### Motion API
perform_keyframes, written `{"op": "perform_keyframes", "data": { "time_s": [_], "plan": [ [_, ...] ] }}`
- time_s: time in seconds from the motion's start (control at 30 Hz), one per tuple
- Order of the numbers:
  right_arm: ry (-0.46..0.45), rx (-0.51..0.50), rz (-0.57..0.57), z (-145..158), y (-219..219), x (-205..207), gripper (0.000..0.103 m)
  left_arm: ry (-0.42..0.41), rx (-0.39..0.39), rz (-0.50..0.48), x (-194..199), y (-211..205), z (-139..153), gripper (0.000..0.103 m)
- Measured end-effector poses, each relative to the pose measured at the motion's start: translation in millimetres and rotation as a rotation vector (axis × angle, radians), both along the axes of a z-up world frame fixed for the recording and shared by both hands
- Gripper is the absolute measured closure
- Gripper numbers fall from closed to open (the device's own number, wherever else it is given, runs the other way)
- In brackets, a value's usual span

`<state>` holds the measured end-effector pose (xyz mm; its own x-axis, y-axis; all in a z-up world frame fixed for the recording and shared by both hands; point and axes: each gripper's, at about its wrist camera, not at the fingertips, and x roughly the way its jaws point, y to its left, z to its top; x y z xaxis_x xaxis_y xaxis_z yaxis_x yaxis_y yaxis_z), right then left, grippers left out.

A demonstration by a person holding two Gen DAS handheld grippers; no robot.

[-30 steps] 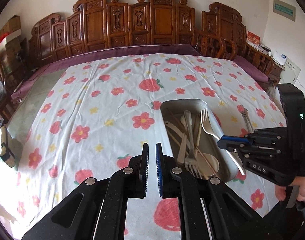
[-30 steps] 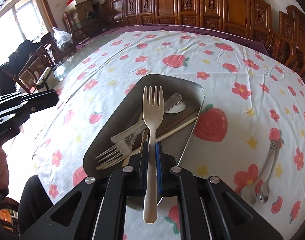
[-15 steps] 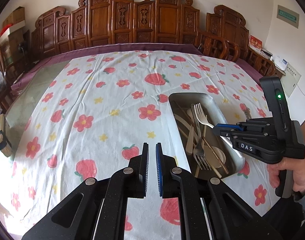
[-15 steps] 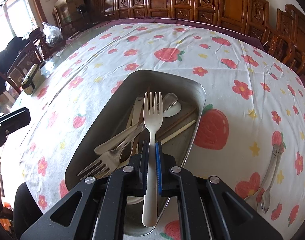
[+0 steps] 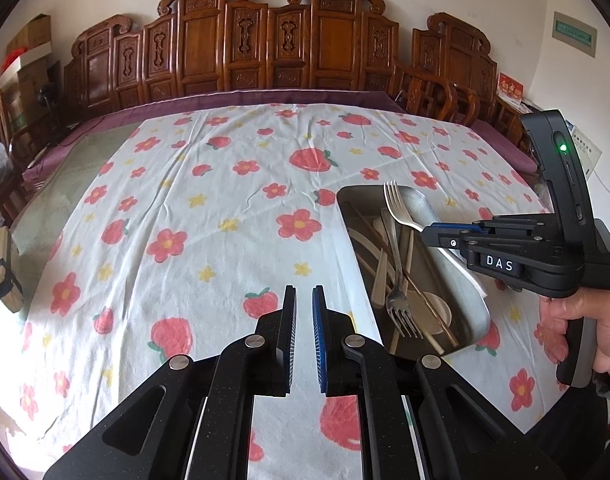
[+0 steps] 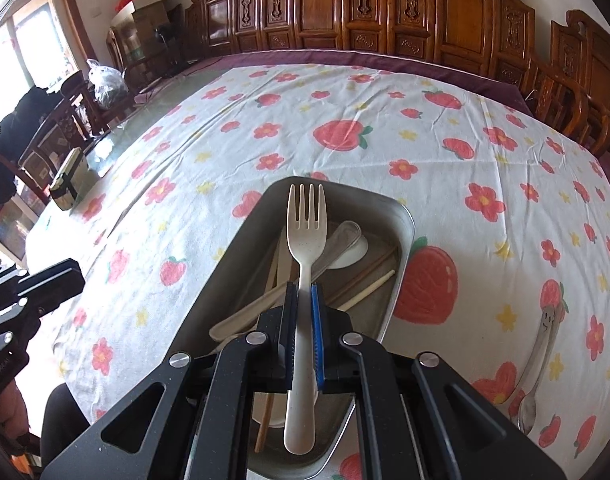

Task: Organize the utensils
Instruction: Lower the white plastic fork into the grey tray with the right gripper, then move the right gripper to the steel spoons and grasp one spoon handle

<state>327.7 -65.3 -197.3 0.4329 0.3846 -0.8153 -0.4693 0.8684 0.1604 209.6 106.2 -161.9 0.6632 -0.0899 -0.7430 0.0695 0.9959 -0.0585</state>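
Our right gripper [image 6: 303, 292] pinches the light, stiff cream plastic fork [image 6: 305, 240] mid-handle above the metal tray [image 6: 401, 216]; our left gripper [image 5: 304, 300] sits pressed together, empty.

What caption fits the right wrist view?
Right gripper holds a cream fork above the metal tray of utensils.

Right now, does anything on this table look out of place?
Yes: two metal spoons lie loose on the tablecloth, right of the metal tray that holds the other utensils.
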Motion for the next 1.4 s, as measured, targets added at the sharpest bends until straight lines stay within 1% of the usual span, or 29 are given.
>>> {"op": "perform_keyframes", "data": {
  "time_s": [0.07, 0.1, 0.13, 0.4, 0.53, 0.67, 0.73, 0.8, 0.87, 0.93, 0.97, 1.07, 1.1, 1.13, 1.17, 1.23, 1.3, 1.4],
  "plan": [
    [-0.002, 0.01, -0.001, 2.6, -0.5, -0.7, 0.092, -0.003, 0.0, -0.001, -0.4, -0.1, 0.9, 0.095],
    [-0.001, 0.008, -0.005, 3.3, -1.3, -1.1, 0.084, -0.005, 0.001, -0.002, -0.3, 0.1, 1.5, 0.095],
    [-0.003, 0.013, -0.006, 4.0, -3.0, -2.1, 0.079, -0.006, 0.002, -0.003, -0.7, -0.1, 1.5, 0.095],
    [-0.029, 0.009, 0.007, 11.2, -19.3, -12.3, 0.079, -0.016, -0.002, -0.01, -2.9, -3.7, 6.4, 0.095],
    [-0.051, -0.008, 0.013, 15.3, -37.6, -23.3, 0.079, -0.022, -0.005, -0.013, -4.6, -6.2, 8.9, 0.095],
    [-0.053, 0.002, -0.013, 13.2, -71.6, -38.0, 0.079, -0.026, -0.003, -0.022, -5.6, -13.3, 10.2, 0.094],
    [-0.051, 0.007, -0.036, 10.4, -87.4, -42.7, 0.079, -0.038, 0.003, -0.02, -6.3, -18.1, 10.1, 0.078],
    [-0.048, 0.013, -0.057, 6.8, -104.7, -48.8, 0.079, -0.039, 0.009, -0.029, -5.8, -24.9, 8.2, 0.076],
    [-0.051, -0.003, -0.07, 3.3, -119.7, -53.2, 0.079, -0.033, 0.016, -0.041, -5.1, -31.9, 6.1, 0.073],
    [-0.057, -0.03, -0.081, -0.4, -133.2, -55.7, 0.079, -0.033, 0.015, -0.052, -4.7, -38.9, 5.2, 0.062],
    [-0.058, -0.039, -0.087, -1.6, -138.4, -56.1, 0.079, -0.034, 0.013, -0.058, -4.1, -42.4, 5.3, 0.058],
    [-0.055, -0.059, -0.114, -7.8, -158.7, -54.2, 0.079, -0.042, 0.009, -0.075, -0.7, -55.8, 6.7, 0.042],
    [-0.051, -0.063, -0.121, -10.0, -164.8, -53.3, 0.079, -0.045, 0.007, -0.079, 1.0, -60.5, 7.3, 0.031],
    [-0.049, -0.072, -0.132, -13.1, -171.3, -51.3, 0.079, -0.05, 0.003, -0.084, 1.8, -64.3, 7.8, 0.027],
    [-0.047, -0.079, -0.14, -15.3, -176.0, -49.2, 0.079, -0.053, -0.002, -0.093, 3.3, -69.5, 8.4, 0.026],
    [-0.04, -0.092, -0.16, -21.7, -187.1, -42.8, 0.079, -0.051, -0.006, -0.105, 6.9, -79.4, 9.0, 0.021],
    [-0.037, -0.102, -0.179, -26.6, -194.9, -36.4, 0.079, -0.054, -0.015, -0.117, 9.9, -89.6, 9.7, 0.02],
    [-0.005, -0.09, -0.215, -36.1, -208.0, -23.3, 0.079, -0.051, -0.022, -0.133, 14.0, -103.5, 9.0, 0.02]
  ]
}}
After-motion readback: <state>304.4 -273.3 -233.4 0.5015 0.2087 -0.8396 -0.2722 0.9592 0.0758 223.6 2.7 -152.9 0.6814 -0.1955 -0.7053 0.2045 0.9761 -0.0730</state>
